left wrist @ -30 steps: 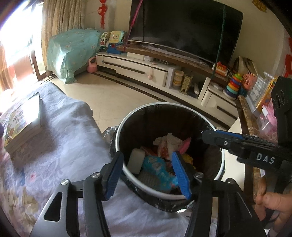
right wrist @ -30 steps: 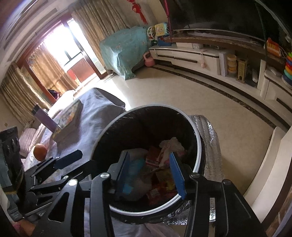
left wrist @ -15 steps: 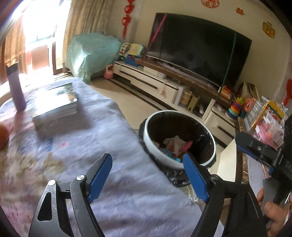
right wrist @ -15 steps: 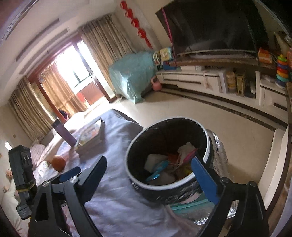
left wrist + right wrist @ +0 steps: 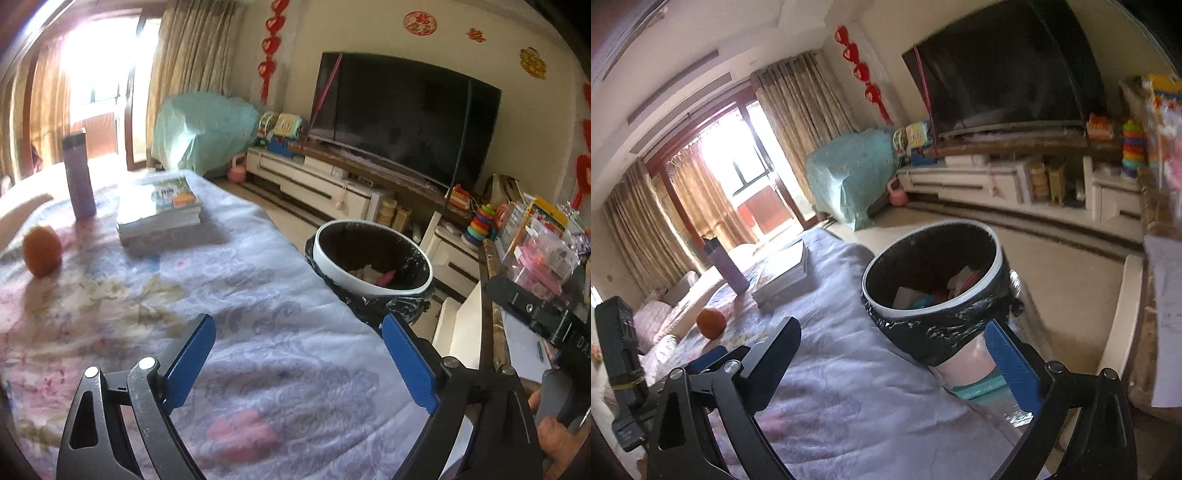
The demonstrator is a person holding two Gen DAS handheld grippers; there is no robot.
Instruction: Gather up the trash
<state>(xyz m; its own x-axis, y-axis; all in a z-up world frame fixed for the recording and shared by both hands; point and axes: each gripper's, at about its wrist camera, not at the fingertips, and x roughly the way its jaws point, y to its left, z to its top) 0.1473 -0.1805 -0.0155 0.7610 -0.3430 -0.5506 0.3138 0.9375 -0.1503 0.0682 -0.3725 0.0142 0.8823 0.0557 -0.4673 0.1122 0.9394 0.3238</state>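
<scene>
— Where's the bin (image 5: 373,258)?
— Beyond the left gripper (image 5: 299,363), ahead of its right finger, standing off the edge of the cloth (image 5: 280,332). White rim, black liner (image 5: 934,328) folded over the outside.
— Anything in it?
— Scraps: something white and something pink low inside. From the right gripper (image 5: 894,350) I also make out a white block and a blue bit, but I can't tell what they are.
— And the fingers?
— Both pairs spread wide, nothing between them. The left one's blue pads (image 5: 190,363) hang over the cloth. The right one's right finger sits just in front of the bin's lower wall; I can't tell if it touches.
— What's past the left fingers, further off?
— A stack of books (image 5: 159,210) on the cloth, a purple flask (image 5: 78,173) upright to their left, an orange (image 5: 41,251) nearer and further left. The three stand apart.
— Behind the bin?
— A dark TV (image 5: 402,118) on a long low cabinet (image 5: 317,181).
</scene>
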